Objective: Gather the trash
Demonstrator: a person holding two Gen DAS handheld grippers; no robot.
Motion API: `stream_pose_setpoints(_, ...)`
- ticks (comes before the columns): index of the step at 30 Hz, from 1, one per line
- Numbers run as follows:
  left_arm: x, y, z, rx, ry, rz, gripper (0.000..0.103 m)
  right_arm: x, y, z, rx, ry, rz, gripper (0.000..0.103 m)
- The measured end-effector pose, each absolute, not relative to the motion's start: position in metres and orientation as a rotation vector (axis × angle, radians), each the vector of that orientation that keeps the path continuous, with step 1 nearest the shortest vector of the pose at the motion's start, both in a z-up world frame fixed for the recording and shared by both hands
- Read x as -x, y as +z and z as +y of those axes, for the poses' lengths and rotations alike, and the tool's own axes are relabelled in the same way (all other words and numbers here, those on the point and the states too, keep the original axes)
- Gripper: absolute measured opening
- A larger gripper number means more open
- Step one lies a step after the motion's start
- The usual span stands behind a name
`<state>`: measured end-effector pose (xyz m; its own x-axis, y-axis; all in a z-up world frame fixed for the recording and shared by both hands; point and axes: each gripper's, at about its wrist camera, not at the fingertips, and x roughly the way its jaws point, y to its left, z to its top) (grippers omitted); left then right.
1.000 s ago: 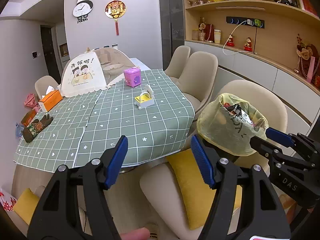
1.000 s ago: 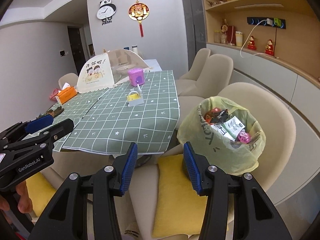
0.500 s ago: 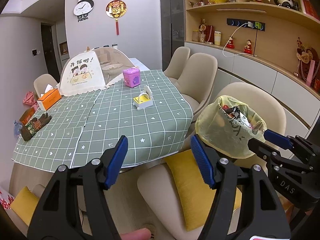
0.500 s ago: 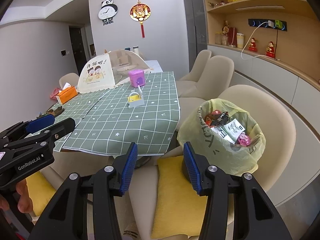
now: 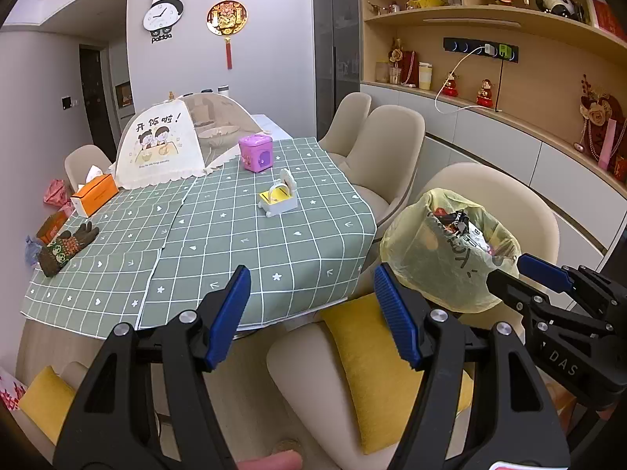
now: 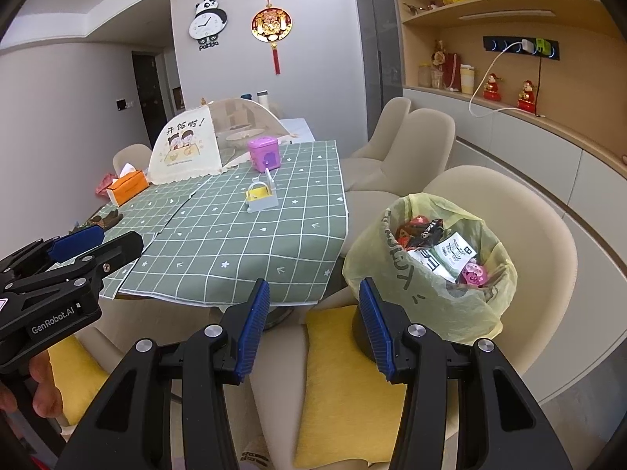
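A bin lined with a yellow bag point(image 5: 446, 262) stands on a beige chair at the table's right; it also shows in the right wrist view point(image 6: 431, 270), filled with several wrappers point(image 6: 443, 250). My left gripper point(image 5: 313, 313) is open and empty, held back from the table's near edge, left of the bin. My right gripper point(image 6: 315, 323) is open and empty, just left of and below the bin. Each gripper shows in the other's view: the right one point(image 5: 564, 297) and the left one point(image 6: 66, 258).
The table with a green checked cloth point(image 5: 219, 243) holds a mesh food cover point(image 5: 176, 145), a purple box point(image 5: 255, 152), a small yellow-and-white holder point(image 5: 279, 197), an orange tissue box point(image 5: 94, 195) and gloves point(image 5: 66, 246). Chairs with yellow cushions point(image 5: 392, 368) stand below me.
Both grippers have drawn back and lifted a little, so the table and bin look slightly lower and farther. Both stay open and empty.
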<state>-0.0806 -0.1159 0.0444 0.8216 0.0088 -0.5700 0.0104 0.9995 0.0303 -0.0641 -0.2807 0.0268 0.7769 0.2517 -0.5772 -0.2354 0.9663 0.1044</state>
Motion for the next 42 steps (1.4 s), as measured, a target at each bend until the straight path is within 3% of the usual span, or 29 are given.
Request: stream_pose_setpoints(42,0.0828,0.0456,-0.1209,-0.024,0.000,0.610,0.062,0.0628,0.0267,-0.2877,-0.033,0.257,0.624,0.045)
